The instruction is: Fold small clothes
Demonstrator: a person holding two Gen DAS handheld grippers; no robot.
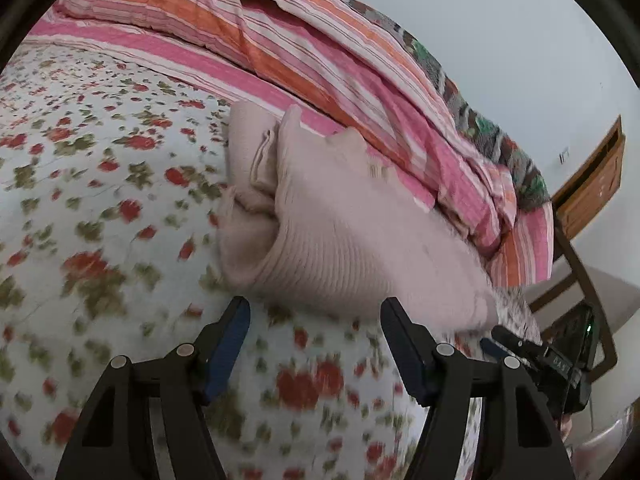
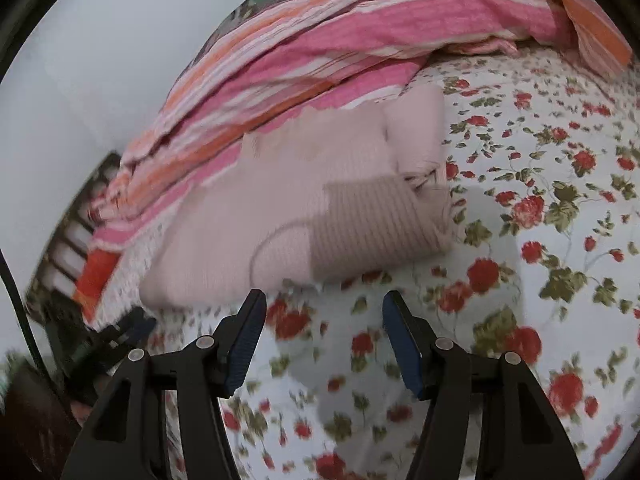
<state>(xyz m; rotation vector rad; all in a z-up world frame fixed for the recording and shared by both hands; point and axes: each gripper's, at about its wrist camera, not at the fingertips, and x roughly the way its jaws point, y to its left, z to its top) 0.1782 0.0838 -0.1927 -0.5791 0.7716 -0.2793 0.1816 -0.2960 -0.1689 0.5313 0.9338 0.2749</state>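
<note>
A pale pink ribbed knit garment (image 1: 340, 232) lies folded in a bundle on the flowered bed sheet (image 1: 100, 160), up against the striped quilt. My left gripper (image 1: 315, 304) is open just short of its near edge, nothing between the blue pads. In the right wrist view the same garment (image 2: 288, 208) lies ahead and to the left of my right gripper (image 2: 325, 296). That gripper is also open and empty, over the sheet (image 2: 540, 200). The right gripper (image 1: 540, 352) also shows at the lower right of the left wrist view, beside the garment's end.
A pink, orange and white striped quilt (image 1: 320, 60) is heaped along the far side of the bed (image 2: 320, 52). A wooden headboard or frame (image 1: 592, 184) stands at the right against a pale wall. Flowered sheet stretches to the near side and outward.
</note>
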